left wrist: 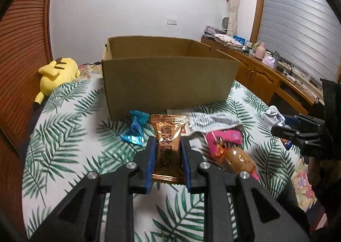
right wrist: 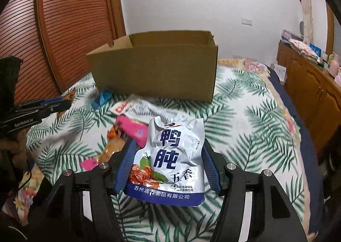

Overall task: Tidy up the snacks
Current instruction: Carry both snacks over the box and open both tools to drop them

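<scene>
At the far left of the left wrist view a yellow plush toy (left wrist: 55, 73) lies on the bed (left wrist: 70, 127) against the slatted wooden panel. Right of it, in the upper middle of the frame, the open cardboard box (left wrist: 168, 80) stands on the leaf-print cover. Below its front wall lie a blue candy wrapper (left wrist: 136, 128) and a flat white pouch (left wrist: 213, 121). In the lower middle, the left gripper (left wrist: 168, 156) pinches a copper-orange snack packet (left wrist: 168, 144) between its blue pads, the packet upright and clear of the bed. Just to the right, a pink packet (left wrist: 226, 137) and an orange-wrapped snack (left wrist: 240, 160) lie loose on the cover. At the right edge the other gripper pokes in.

In the right wrist view, the box (right wrist: 155, 71) sits in the upper middle. In the lower middle, the right gripper (right wrist: 168, 167) clamps a silver-white and blue snack pouch (right wrist: 170, 161) by its two side edges, jaws held fairly wide by the pouch's width; it hangs above the bed (right wrist: 245, 135).

Both hands appear to be at the carrying step: each has a snack, and neither is over the box yet. The next move likely calls for bringing each gripper up over the near rim, past the front wall, and letting go inside. The wide pouch is soft and may buckle or snag the rim if brought in too low.
</scene>
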### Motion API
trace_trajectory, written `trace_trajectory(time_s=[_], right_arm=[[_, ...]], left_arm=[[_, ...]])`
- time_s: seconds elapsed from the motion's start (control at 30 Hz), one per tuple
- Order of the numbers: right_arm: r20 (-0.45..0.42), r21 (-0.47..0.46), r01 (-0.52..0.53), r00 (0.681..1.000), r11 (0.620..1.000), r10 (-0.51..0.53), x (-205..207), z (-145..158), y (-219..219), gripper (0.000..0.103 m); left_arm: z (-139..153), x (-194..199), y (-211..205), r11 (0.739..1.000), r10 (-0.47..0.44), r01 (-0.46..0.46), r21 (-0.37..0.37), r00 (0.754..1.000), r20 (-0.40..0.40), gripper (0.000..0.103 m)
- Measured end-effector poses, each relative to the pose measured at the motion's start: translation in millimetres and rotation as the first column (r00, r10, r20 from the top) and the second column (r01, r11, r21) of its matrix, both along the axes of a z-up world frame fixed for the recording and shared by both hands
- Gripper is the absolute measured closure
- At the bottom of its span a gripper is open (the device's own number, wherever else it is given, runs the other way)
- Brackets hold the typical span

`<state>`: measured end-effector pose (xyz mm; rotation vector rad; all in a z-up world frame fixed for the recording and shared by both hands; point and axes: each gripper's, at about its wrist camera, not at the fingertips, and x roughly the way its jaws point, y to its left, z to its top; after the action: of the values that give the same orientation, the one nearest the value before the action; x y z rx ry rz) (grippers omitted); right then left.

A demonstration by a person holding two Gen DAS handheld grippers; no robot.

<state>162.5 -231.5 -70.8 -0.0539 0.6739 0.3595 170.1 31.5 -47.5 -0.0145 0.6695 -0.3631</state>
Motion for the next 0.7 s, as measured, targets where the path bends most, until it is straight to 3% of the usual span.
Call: trace_trajectory(time_s=[0.43,0.7], right_arm=[[0.130,-0.010,-0.055,0.990,0.998,0.056,65,62,16,0.041],[0.161,0.004,-0.095,0.982,0.995,0.093,105,76,38,0.041]], left_arm=[[53,55,9,1.000,0.010,-0.009,-0.007,0.995,0.104,0.082],[74,91,6,1.000,-0.001,0.004,-0.019,0.991,0.134,0.082]])
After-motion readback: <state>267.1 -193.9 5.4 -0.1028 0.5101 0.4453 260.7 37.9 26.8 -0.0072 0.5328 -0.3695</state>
